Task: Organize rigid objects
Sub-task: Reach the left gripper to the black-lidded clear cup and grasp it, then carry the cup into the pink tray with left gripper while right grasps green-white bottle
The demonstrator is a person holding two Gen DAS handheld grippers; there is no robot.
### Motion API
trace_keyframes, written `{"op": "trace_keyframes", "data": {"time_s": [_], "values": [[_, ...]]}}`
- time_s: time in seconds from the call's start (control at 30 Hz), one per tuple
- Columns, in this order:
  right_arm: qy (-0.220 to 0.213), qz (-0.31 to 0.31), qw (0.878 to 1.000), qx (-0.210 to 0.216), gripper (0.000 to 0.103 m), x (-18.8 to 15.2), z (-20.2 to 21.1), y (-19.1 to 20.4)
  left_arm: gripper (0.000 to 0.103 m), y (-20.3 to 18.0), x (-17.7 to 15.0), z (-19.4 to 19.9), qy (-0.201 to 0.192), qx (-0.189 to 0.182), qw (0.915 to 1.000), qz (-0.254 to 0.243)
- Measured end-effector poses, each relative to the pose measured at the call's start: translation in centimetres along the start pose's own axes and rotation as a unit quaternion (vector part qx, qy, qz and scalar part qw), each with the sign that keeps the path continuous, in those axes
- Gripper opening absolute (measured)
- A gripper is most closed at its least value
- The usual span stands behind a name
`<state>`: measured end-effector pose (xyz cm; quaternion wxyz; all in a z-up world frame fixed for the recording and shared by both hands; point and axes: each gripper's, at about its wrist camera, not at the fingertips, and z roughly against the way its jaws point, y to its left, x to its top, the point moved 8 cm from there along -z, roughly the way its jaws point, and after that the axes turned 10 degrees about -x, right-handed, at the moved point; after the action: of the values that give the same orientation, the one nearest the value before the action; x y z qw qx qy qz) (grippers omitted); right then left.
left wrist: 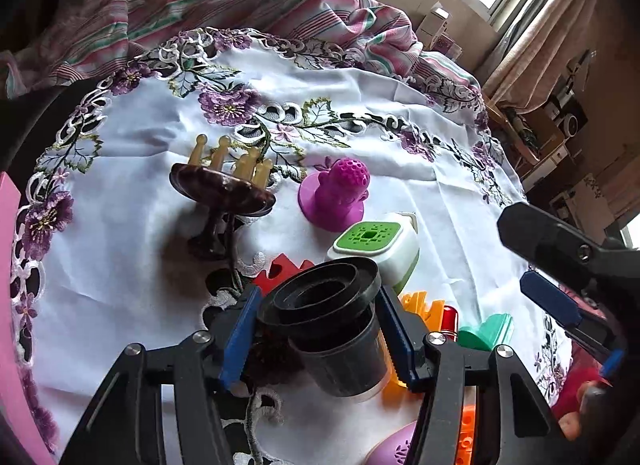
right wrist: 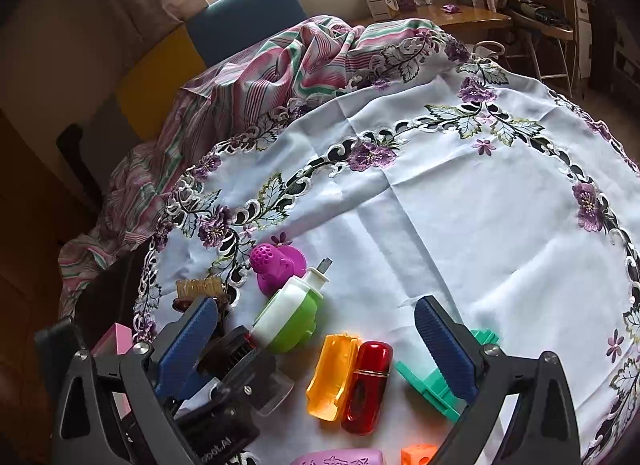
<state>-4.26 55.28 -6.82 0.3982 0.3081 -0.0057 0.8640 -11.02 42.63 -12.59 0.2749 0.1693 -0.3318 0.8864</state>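
Observation:
My left gripper (left wrist: 316,329) is shut on a black cylindrical lens-like object (left wrist: 332,329) and holds it just above the white embroidered tablecloth (left wrist: 140,225); it also shows in the right wrist view (right wrist: 244,365). My right gripper (right wrist: 316,349) is open and empty above an orange piece (right wrist: 334,377), a red capsule-shaped object (right wrist: 368,385) and a teal piece (right wrist: 432,385). A magenta perforated toy (left wrist: 334,195) and a green-and-white box (left wrist: 376,253) lie ahead.
A dark brown massage brush with cream pegs (left wrist: 224,185) stands at the left. A red toothed piece (left wrist: 280,269), an orange block (right wrist: 418,455) and a purple oval object (right wrist: 340,457) lie near the front edge. A striped cloth (right wrist: 280,61) covers the far side.

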Motion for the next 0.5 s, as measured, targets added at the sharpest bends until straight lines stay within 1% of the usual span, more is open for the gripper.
{"op": "trace_keyframes", "data": {"time_s": [0.03, 0.07, 0.17, 0.27, 0.37, 0.43, 0.5], "values": [[0.002, 0.003, 1.000, -0.002, 0.098, -0.1, -0.2, 0.1, 0.056, 0.1, -0.1, 0.3, 0.000, -0.015, 0.9999, 0.005], [0.006, 0.006, 1.000, -0.001, 0.097, -0.3, -0.4, 0.2, 0.055, 0.3, -0.2, 0.8, -0.001, -0.022, 0.9997, 0.007], [0.021, 0.002, 1.000, 0.003, 0.091, -0.7, -1.1, 0.0, 0.055, 0.9, -0.6, 3.2, -0.015, -0.027, 0.9995, 0.002], [0.037, -0.015, 0.999, 0.019, 0.089, -1.0, -1.5, -0.3, 0.055, 1.5, -1.2, 5.7, -0.030, -0.017, 0.9992, -0.019], [0.041, -0.021, 0.999, 0.026, 0.087, -1.2, -1.8, -0.2, 0.055, 2.4, -2.6, 7.8, -0.034, -0.019, 0.9990, -0.022], [0.041, -0.012, 0.999, 0.025, 0.087, -1.3, -1.9, 0.2, 0.055, 3.0, -3.5, 9.1, -0.036, -0.011, 0.9989, -0.027], [0.040, 0.012, 0.999, 0.014, 0.087, -1.5, -2.2, 0.9, 0.055, 3.5, -4.3, 10.4, -0.041, -0.005, 0.9986, -0.034]]}}
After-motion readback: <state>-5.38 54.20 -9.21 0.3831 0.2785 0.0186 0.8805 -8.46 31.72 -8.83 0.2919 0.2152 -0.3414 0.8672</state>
